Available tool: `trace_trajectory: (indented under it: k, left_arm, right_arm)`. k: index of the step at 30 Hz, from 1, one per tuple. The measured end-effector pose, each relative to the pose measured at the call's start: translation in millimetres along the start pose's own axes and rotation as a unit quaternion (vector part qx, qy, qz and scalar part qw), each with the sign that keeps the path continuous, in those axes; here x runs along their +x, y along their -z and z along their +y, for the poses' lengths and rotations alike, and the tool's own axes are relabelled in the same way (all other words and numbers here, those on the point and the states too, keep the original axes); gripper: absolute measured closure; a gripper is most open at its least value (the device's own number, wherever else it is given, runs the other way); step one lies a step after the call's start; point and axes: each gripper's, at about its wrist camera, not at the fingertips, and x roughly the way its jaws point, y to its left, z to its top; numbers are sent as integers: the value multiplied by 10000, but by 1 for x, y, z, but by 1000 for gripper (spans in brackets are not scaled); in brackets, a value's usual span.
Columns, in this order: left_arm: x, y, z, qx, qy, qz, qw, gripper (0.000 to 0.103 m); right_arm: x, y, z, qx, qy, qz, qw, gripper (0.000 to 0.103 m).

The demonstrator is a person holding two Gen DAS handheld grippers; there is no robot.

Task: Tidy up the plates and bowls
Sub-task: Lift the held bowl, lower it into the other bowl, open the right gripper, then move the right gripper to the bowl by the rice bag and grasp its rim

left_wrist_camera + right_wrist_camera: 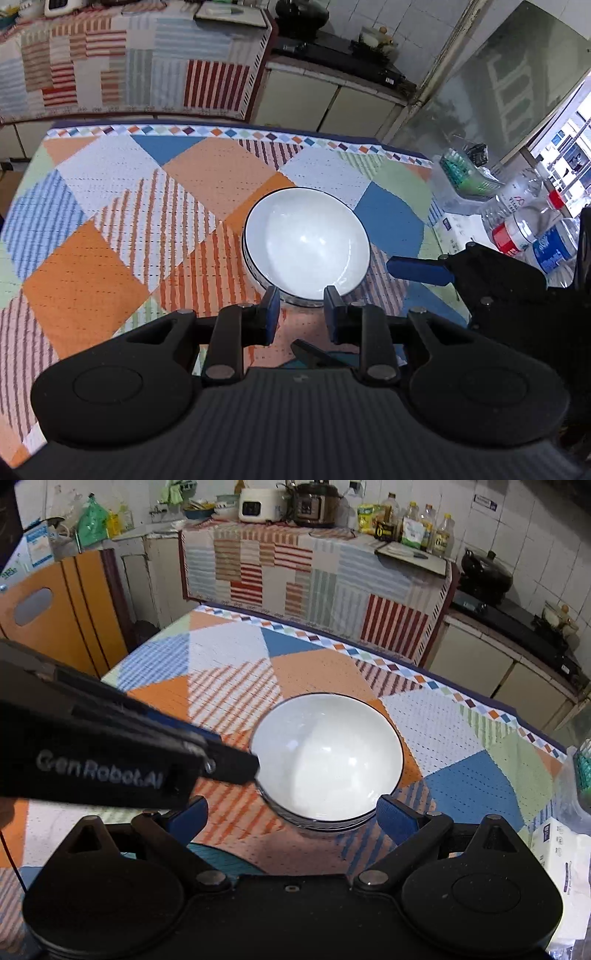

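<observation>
A white bowl with a dark rim stands upright on the patchwork tablecloth; a second rim just below its near edge suggests it sits in another bowl. My left gripper is open just short of the bowl's near rim, holding nothing. In the right wrist view the same bowl lies just ahead of my open right gripper, whose fingers are wide apart and empty. The left gripper's body reaches in from the left and touches or nearly touches the bowl's left rim. The right gripper's blue finger shows right of the bowl.
Plastic bottles and a clear box stand past the table's right edge. A white tissue pack lies at the right. A cloth-covered counter with appliances and a stove lie beyond the table. An orange cabinet stands left.
</observation>
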Motion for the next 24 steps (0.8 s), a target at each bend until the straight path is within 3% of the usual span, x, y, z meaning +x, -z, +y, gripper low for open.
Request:
trace_trajectory:
  k: [6, 9, 15, 24]
  left_arm:
    - [-34, 17, -15, -1, -4, -119, 9999, 78]
    - [-51, 22, -31, 226, -130, -91, 9996, 77]
    - [-85, 35, -63, 484, -116, -40, 9988, 62]
    - [-119, 65, -108, 1166, -418, 149, 9922, 54]
  right_arm:
    - [-29, 10, 6, 49, 42, -66, 10000, 4]
    - [-47, 17, 8, -122, 125, -113, 9998, 4]
    - [-85, 37, -1, 251, 148, -75, 9995, 4]
    - [-135, 69, -6, 416, 226, 218, 9986, 4]
